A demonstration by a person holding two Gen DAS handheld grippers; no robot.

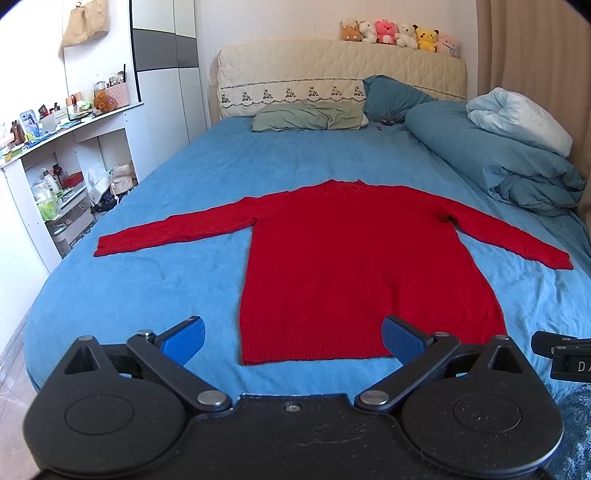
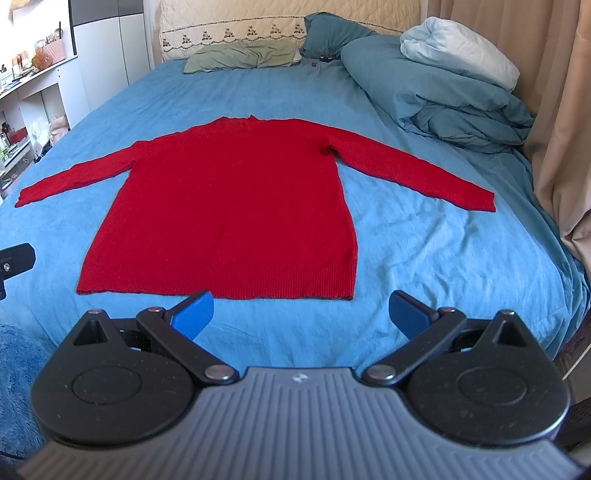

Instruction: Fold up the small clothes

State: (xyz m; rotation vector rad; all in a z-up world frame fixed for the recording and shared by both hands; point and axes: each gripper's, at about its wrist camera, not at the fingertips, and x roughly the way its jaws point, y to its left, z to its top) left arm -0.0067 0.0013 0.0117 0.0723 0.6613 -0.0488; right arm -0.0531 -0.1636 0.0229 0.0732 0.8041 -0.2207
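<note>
A red sweater lies flat and spread out on a bed covered with a blue sheet. Its collar points toward the headboard and its ribbed hem lies nearest the foot of the bed. Both sleeves are stretched outward, one to each side, their cuffs well apart from the body of the garment.

The left tool hovers at the foot of the bed, just beside the hem, its blue pads spread wide and holding nothing. In the left wrist view one pad overlaps the hem's right part; whether it touches cannot be told. The right tool hangs near the hem's right corner, likewise wide apart and empty, with its pads over bare sheet.

Beyond the sweater, a green pillow and a blue pillow rest against the headboard. A bundled blue duvet with a pale blanket on top lies along the right side. Stuffed toys line the headboard top. A white shelf unit crowded with small items stands to the left of the bed, and a beige curtain hangs at the right.
</note>
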